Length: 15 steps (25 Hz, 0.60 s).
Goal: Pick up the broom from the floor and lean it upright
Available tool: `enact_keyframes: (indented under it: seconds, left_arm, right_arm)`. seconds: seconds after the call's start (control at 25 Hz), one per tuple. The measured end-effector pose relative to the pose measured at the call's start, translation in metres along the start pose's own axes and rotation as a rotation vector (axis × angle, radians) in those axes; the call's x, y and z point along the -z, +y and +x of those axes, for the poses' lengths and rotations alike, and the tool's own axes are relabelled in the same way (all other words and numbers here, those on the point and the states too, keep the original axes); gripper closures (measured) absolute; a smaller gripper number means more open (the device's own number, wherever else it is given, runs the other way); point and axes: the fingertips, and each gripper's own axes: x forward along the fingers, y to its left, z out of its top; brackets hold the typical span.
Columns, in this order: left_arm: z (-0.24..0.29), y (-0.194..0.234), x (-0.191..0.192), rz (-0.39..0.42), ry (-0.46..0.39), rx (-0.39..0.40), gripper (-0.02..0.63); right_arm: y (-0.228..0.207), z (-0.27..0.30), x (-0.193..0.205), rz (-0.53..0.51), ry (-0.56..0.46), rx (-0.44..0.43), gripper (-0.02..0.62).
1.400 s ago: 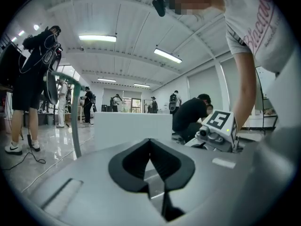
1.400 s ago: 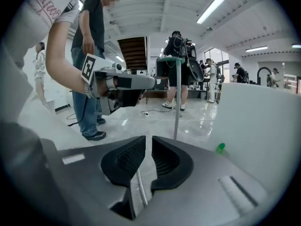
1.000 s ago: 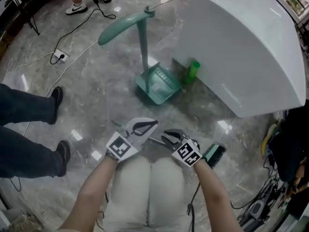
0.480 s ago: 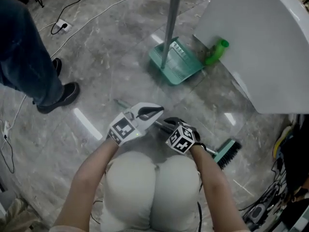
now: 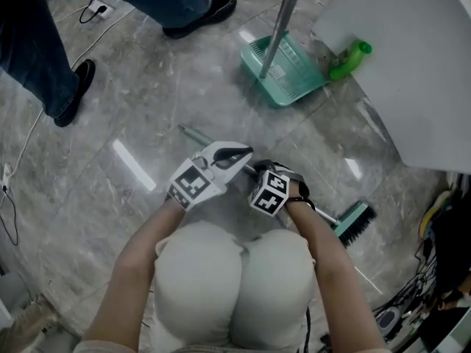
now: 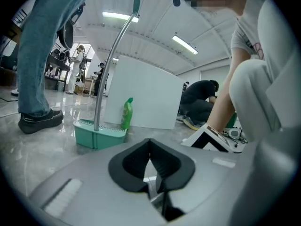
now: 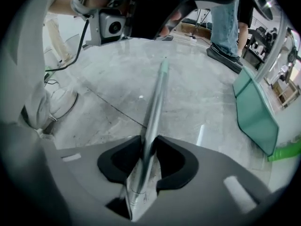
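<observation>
The broom lies flat on the grey marble floor, its metal handle (image 5: 193, 134) running from upper left to the green brush head (image 5: 355, 221) at lower right. My right gripper (image 5: 257, 173) points steeply down over the middle of the handle. Its jaws are closing, and in the right gripper view the handle (image 7: 157, 93) runs between the two pads, which touch it on both sides. My left gripper (image 5: 246, 154) hovers just left of it, above the handle, nearly level. Its fingertips (image 6: 150, 142) meet with nothing between them.
A green dustpan (image 5: 283, 68) with an upright pole stands ahead, beside a green bottle (image 5: 349, 56) and a large white panel (image 5: 412, 57). A bystander's shoes (image 5: 213, 6) are close at upper left. Cables (image 5: 401, 300) lie at lower right. My knees are under both grippers.
Both grippers have come down to the broom handle, and the right one has tipped downward over it. The bystander has walked from the left toward the top of the view.
</observation>
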Motion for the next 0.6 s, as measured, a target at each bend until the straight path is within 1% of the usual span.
enact_keyframes:
  seconds: [0.08, 0.16, 0.24, 0.4, 0.6]
  left_arm:
    - [0.001, 0.001, -0.001, 0.001, -0.005, -0.01, 0.604]
    - [0.0, 0.002, -0.005, 0.004, -0.014, -0.013, 0.604]
    - [-0.002, 0.004, -0.009, 0.005, -0.024, -0.013, 0.604]
    - [-0.005, 0.01, -0.017, 0.01, -0.036, -0.023, 0.604]
    - [-0.014, 0.005, -0.037, 0.003, -0.039, -0.03, 0.605]
  right_arm:
    - [-0.002, 0.001, 0.002, 0.04, 0.027, -0.004, 0.491]
    - [-0.004, 0.001, 0.002, 0.095, 0.018, -0.001, 0.505]
    - [-0.005, -0.002, 0.002, 0.126, -0.011, 0.001, 0.509]
    - [-0.014, -0.016, -0.005, 0.157, -0.08, 0.016, 0.509]
    - [-0.023, -0.052, -0.012, 0.17, -0.151, 0.054, 0.509]
